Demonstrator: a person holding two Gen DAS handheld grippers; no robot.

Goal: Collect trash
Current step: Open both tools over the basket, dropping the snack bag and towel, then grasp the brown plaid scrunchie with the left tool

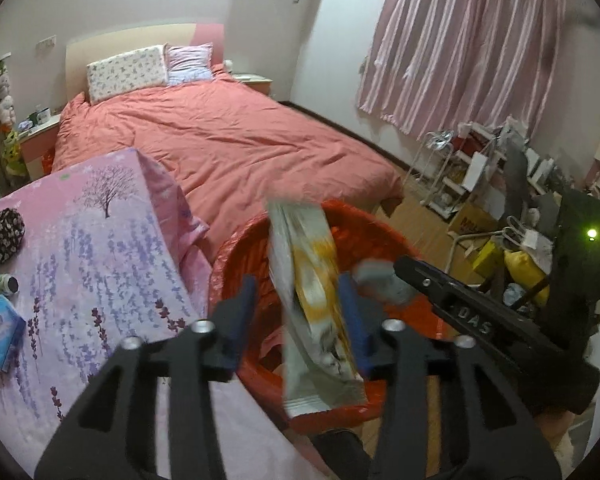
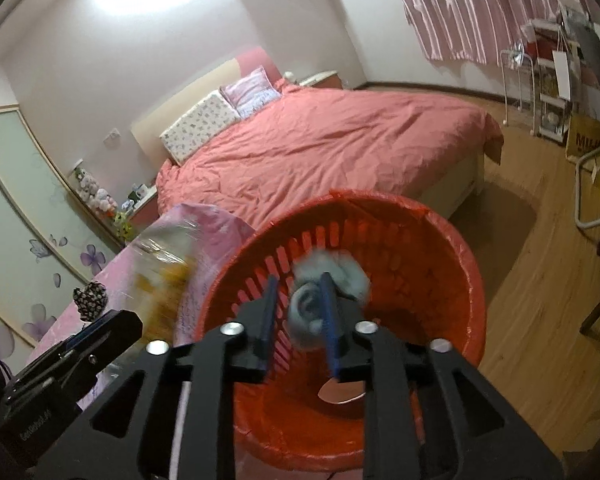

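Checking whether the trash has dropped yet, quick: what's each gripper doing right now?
Left gripper: open, snack wrapper loose between its fingers over the red bin.
Right gripper: open, grey wad between its fingers above the bin.

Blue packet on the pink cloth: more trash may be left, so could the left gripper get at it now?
Probably not yet: the left gripper has a snack wrapper between its fingers over the red bin; the blue packet lies uncovered.
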